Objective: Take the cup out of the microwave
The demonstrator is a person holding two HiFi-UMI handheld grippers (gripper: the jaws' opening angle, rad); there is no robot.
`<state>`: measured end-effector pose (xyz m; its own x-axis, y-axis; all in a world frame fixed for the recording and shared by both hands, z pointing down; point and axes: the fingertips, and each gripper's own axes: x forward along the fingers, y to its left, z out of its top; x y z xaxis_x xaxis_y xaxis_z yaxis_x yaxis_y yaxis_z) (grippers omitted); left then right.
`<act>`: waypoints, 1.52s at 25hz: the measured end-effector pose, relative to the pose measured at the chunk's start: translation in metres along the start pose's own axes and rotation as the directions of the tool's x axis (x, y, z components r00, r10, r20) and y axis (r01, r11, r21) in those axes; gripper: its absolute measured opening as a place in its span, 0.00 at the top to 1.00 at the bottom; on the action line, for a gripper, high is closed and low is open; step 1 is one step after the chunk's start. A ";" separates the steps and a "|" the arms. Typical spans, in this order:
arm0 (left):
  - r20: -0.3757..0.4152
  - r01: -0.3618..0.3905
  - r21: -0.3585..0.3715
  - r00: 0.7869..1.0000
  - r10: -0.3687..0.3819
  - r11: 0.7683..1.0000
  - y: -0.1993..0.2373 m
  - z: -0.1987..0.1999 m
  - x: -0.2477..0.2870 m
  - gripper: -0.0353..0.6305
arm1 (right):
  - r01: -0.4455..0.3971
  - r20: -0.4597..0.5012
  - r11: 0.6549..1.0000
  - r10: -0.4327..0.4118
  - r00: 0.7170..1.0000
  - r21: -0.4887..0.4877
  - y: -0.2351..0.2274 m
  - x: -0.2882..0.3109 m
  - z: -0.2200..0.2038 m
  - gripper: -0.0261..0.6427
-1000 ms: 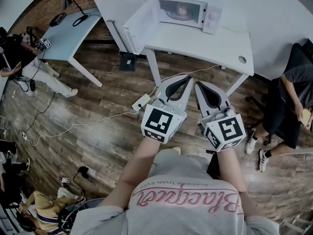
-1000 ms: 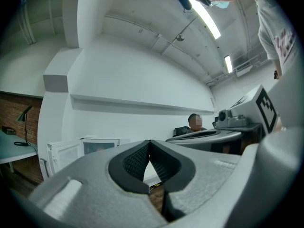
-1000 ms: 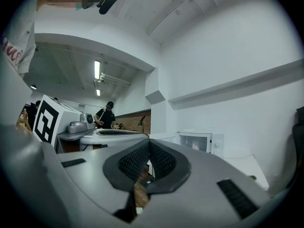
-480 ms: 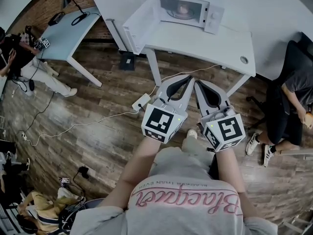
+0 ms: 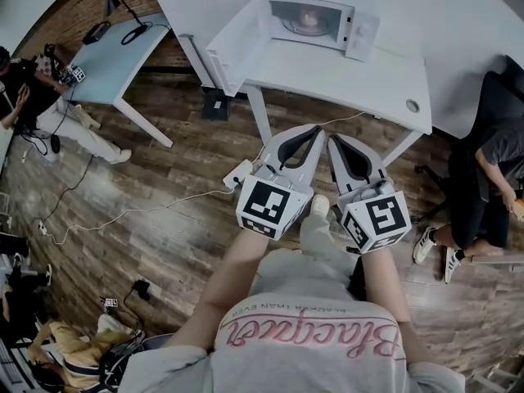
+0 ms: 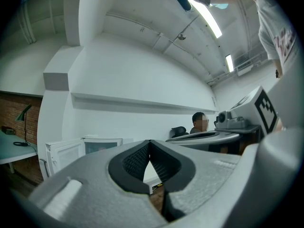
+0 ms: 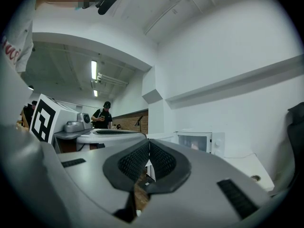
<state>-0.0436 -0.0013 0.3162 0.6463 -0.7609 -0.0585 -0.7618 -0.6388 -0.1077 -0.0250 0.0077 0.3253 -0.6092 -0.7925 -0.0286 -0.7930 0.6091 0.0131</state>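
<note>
- Left tool (image 5: 313, 131): grey moulded shell, ribbed black pads pressed together, nothing between them.
- Right tool (image 5: 333, 139): same build, pads meeting at the tips, empty. It is just beside the left one, above the plank floor (image 5: 164, 211).
- Cup (image 5: 309, 18): small, pale, round, inside the boxy white microwave (image 5: 362, 36), whose door (image 5: 233, 46) is swung open.
- The microwave stands on a smooth white tabletop (image 5: 352, 76), well apart from both tools.

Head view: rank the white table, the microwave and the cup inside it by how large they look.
1. white table
2. microwave
3. cup, by far the smallest
All three stand together, so nearness hardly matters.
</note>
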 end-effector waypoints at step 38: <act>-0.032 -0.069 0.011 0.997 0.069 0.998 0.104 -0.013 0.195 0.94 | -0.073 -0.013 0.997 0.073 0.997 0.014 -0.166 0.138 -0.001 0.94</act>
<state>0.0027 -0.2175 0.3066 0.5901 -0.8066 -0.0335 -0.8040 -0.5835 -0.1146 0.0225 -0.2025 0.3203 -0.6654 -0.7464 -0.0149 -0.7465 0.6654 0.0014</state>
